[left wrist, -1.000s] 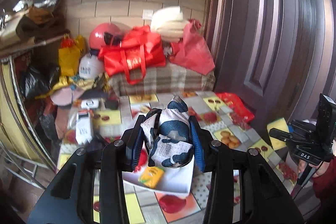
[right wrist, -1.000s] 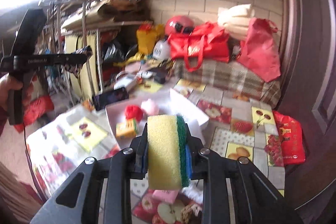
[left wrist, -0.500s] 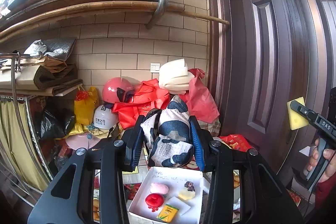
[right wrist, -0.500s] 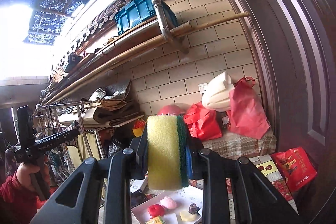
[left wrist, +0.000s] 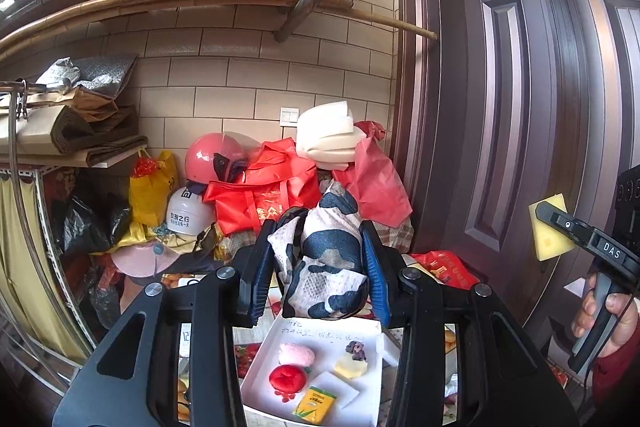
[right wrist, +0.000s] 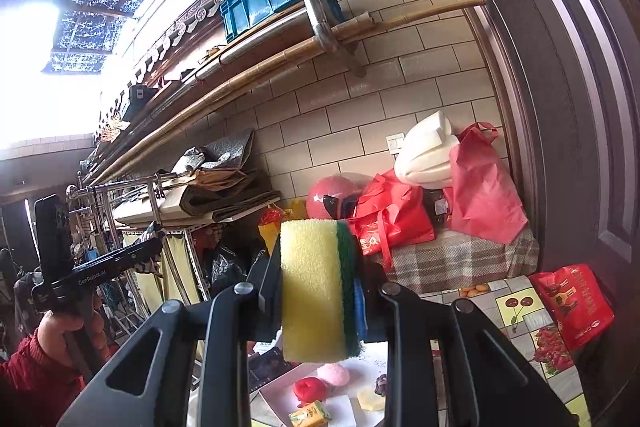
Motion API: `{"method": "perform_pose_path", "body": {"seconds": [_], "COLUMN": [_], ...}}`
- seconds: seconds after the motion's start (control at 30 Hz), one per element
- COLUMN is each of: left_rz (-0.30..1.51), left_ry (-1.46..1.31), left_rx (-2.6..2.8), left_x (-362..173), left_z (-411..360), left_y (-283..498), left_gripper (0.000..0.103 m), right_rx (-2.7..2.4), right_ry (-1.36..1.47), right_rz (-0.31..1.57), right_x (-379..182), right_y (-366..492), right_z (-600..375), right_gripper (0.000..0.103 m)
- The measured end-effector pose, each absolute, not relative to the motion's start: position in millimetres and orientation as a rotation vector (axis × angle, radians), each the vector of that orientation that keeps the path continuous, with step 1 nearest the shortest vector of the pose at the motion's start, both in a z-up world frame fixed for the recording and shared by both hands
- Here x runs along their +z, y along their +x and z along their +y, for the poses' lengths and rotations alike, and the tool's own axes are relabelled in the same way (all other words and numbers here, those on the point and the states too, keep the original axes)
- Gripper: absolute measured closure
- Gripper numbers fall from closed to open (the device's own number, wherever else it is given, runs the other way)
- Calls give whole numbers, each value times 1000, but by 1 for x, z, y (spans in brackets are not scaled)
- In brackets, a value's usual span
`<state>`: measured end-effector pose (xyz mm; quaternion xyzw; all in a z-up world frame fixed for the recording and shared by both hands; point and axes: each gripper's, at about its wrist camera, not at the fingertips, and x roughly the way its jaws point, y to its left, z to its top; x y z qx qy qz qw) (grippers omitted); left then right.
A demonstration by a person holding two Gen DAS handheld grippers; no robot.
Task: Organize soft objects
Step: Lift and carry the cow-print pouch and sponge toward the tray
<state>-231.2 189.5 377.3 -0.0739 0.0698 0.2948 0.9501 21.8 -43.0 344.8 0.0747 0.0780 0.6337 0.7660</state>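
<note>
My left gripper (left wrist: 320,279) is shut on a white cloth bundle with dark blue patches (left wrist: 324,267), held up in the air. Below it lies a white tray (left wrist: 360,399) holding a pink puff (left wrist: 296,354), a red plush (left wrist: 287,378), a pale soap-like block (left wrist: 351,365) and a yellow packet (left wrist: 315,401). My right gripper (right wrist: 320,291) is shut on a yellow sponge with a green scouring layer (right wrist: 314,287), also raised. At the right edge of the left wrist view that sponge (left wrist: 550,227) shows again in the other gripper, held by a hand (left wrist: 612,319).
A table with a fruit-print cloth (right wrist: 520,311) carries the tray. Behind it are red bags (left wrist: 272,199), a pink helmet (left wrist: 212,159), a white helmet (left wrist: 184,215) and white foam (left wrist: 326,135) against a brick wall. A dark door (left wrist: 520,107) stands at right, a metal rack (right wrist: 132,195) at left.
Both grippers have risen and tilted up with their loads, so the table has dropped to the bottom of both views and the wall shelf and roof have come into sight.
</note>
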Motion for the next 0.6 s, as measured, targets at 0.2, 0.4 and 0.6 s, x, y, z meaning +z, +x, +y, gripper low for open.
{"method": "perform_pose_path", "body": {"seconds": [0.2, 0.4, 0.6], "left_rz": [159, 177, 198], "left_ry": [-162, -177, -192], "left_rx": [600, 603, 601], "left_x": [369, 361, 352], "left_z": [199, 211, 220], "left_y": [-221, -213, -203], "left_gripper": [63, 63, 63], "right_rx": [1390, 1402, 1411], "right_ry": [152, 134, 111], "right_rz": [218, 251, 277], "right_x": [337, 329, 322], "right_y": [26, 30, 32], "right_z": [-28, -12, 3], "right_gripper": [77, 77, 77]}}
